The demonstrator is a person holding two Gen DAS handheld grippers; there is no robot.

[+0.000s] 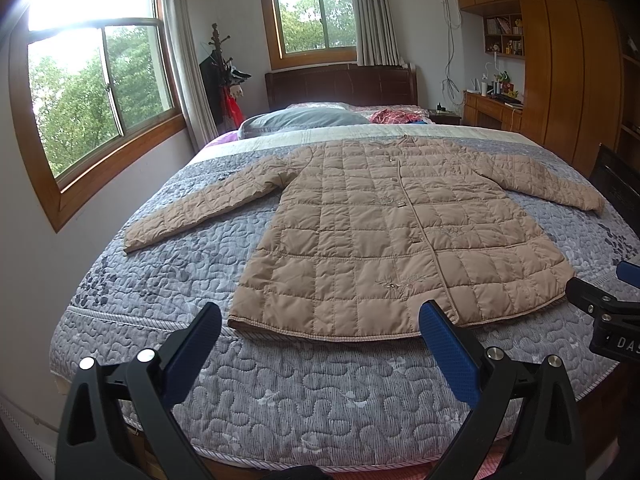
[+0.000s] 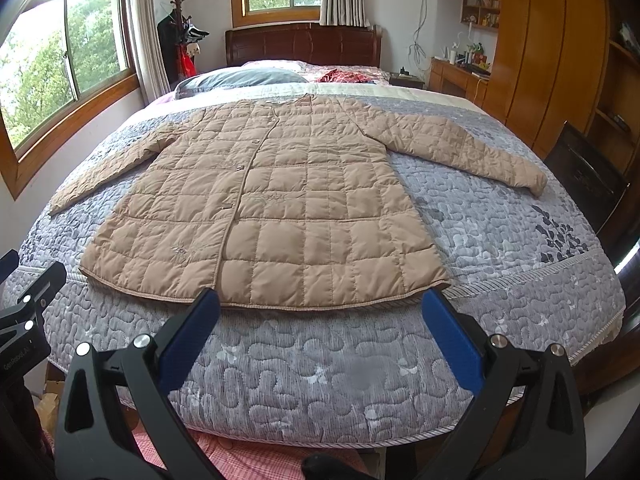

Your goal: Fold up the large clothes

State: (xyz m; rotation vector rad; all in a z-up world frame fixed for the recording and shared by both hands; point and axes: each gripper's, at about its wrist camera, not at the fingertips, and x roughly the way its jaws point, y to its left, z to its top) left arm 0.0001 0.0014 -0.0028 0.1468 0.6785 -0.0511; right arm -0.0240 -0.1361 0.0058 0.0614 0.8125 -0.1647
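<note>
A tan quilted coat (image 1: 384,232) lies flat, front up, on the bed, both sleeves spread outward and hem toward me; it also shows in the right wrist view (image 2: 272,200). My left gripper (image 1: 320,320) is open and empty, hovering just short of the hem, over its left half. My right gripper (image 2: 322,304) is open and empty, just short of the hem's right half. The right gripper's body shows at the right edge of the left wrist view (image 1: 600,308); the left gripper's body shows at the left edge of the right wrist view (image 2: 32,300).
The bed has a grey patterned quilt (image 1: 304,400), with a grey pillow (image 1: 304,120) and red clothes (image 1: 394,115) by the dark headboard. Windows and a wall stand left, wooden wardrobe (image 1: 560,80) and a dark chair (image 2: 588,176) right.
</note>
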